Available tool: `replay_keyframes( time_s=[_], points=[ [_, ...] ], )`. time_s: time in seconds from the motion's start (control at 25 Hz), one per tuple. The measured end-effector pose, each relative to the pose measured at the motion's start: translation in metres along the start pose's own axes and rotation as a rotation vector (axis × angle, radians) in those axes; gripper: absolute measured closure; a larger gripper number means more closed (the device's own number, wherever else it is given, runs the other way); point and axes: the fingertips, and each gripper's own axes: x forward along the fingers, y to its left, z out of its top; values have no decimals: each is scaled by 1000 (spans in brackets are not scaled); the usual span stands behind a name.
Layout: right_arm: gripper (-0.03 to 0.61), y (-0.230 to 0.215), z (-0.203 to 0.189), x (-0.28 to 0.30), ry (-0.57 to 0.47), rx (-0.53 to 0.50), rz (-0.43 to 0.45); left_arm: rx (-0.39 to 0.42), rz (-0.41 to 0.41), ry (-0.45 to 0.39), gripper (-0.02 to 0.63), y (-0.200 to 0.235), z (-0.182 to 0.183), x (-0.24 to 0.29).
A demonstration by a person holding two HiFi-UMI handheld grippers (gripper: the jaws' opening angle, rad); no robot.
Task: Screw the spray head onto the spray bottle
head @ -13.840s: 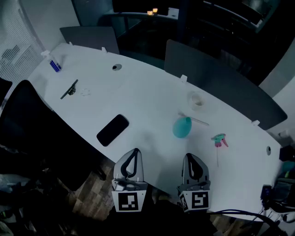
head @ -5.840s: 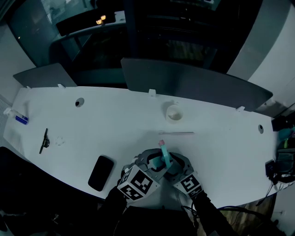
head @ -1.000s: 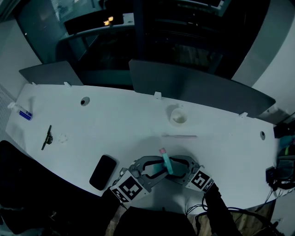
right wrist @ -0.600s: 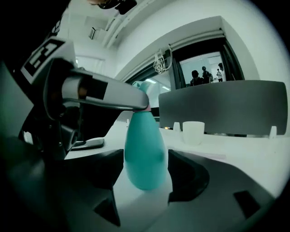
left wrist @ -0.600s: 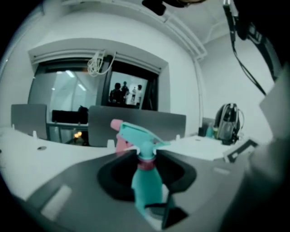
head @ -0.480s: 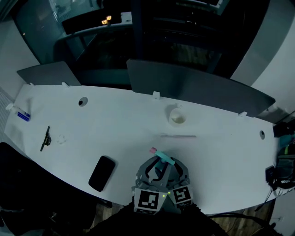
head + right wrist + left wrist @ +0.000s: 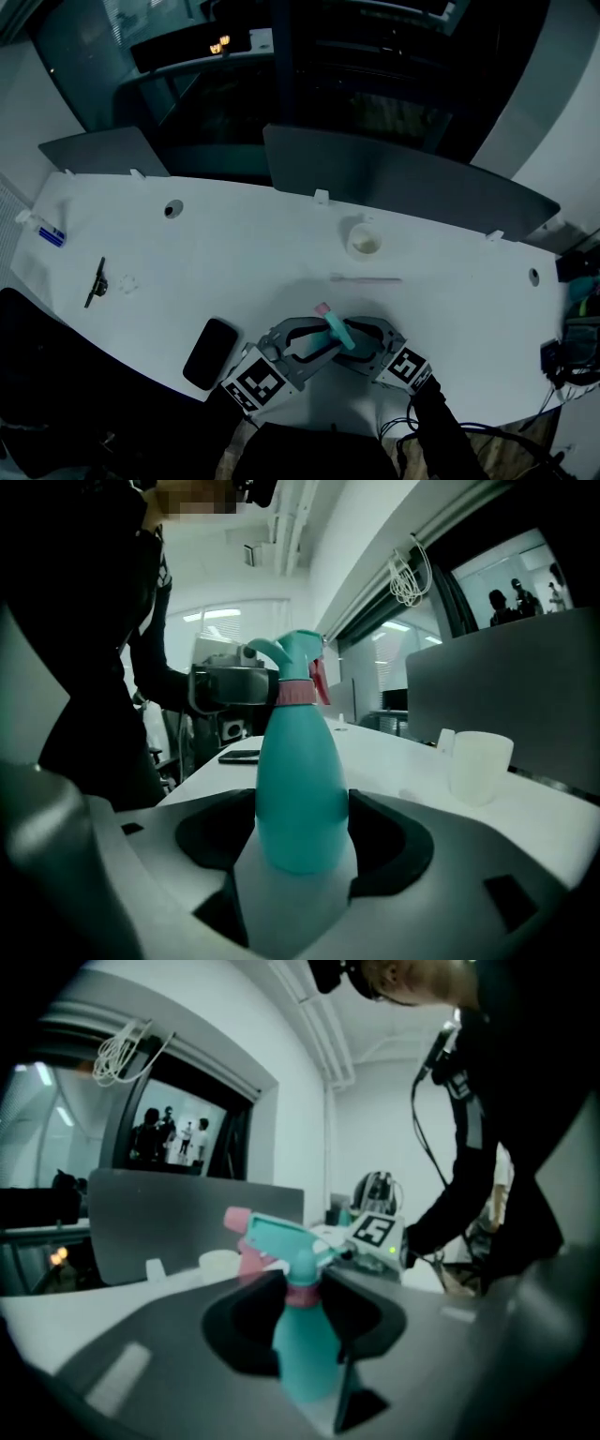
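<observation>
A teal spray bottle (image 7: 302, 780) stands upright between the jaws of my right gripper (image 7: 302, 829), which is shut on its lower body. The teal spray head (image 7: 281, 1239) with its pink nozzle (image 7: 234, 1217) sits on the bottle's neck. My left gripper (image 7: 302, 1290) is shut on the pink collar (image 7: 302, 1294) under that head. In the head view the spray head (image 7: 335, 330) shows between the left gripper (image 7: 317, 343) and the right gripper (image 7: 354, 343), near the front edge of the white table (image 7: 244, 244). The bottle's body is hidden there.
A black phone (image 7: 210, 352) lies left of the grippers. A white cup (image 7: 363, 242) and a thin tube (image 7: 366, 278) lie behind them. A black tool (image 7: 95, 281) and a small blue bottle (image 7: 52, 234) are at the far left. Grey partitions (image 7: 394, 183) line the table's far edge.
Half a second ago both grippers were bunched together below the bottle with the head swung left. Now they stand spread left and right again, as one second ago.
</observation>
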Motion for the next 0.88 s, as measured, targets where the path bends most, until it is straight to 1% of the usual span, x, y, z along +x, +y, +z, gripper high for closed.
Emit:
replay_keyframes(
  time_s=[0.04, 0.12, 0.2, 0.28, 0.32, 0.36, 0.4, 0.44, 0.52, 0.6, 0.64, 0.72, 0.88],
  points=[
    [265, -1, -1, -2, -14, 26, -49, -1, 41, -4, 486, 1, 1, 1],
    [265, -4, 1, -9, -61, 96, -189, -22, 154, -20, 485, 4, 2, 2],
    [265, -4, 2, -13, -83, 151, -329, -51, 267, -31, 485, 7, 2, 4],
    [265, -4, -2, -8, -57, 152, -449, -70, 342, -26, 485, 7, 0, 5],
    [265, -6, -5, -5, -35, 137, -491, -72, 362, -21, 485, 7, -1, 6],
    [265, -7, -7, -3, -18, 122, -511, -72, 371, -14, 486, 7, -2, 6],
    [265, -9, -8, -1, -11, 112, -505, -71, 369, -12, 486, 7, -2, 6],
    [265, -9, -8, -1, -11, 104, -477, -71, 352, -17, 486, 7, 0, 6],
    [265, -9, -10, -3, -19, 88, -390, -50, 284, -21, 491, 4, 2, 6],
    [266, -8, -11, -6, -20, 79, -301, -4, 204, -2, 497, -1, 2, 8],
    [266, -8, -11, -7, -18, 76, -269, 14, 181, 6, 500, -2, 3, 9],
    [265, -8, -11, -7, -10, 73, -245, 25, 179, 8, 500, -1, 3, 9],
    [265, -6, -10, -4, 12, 31, -278, -2, 231, -34, 492, 0, 0, 2]
  ],
)
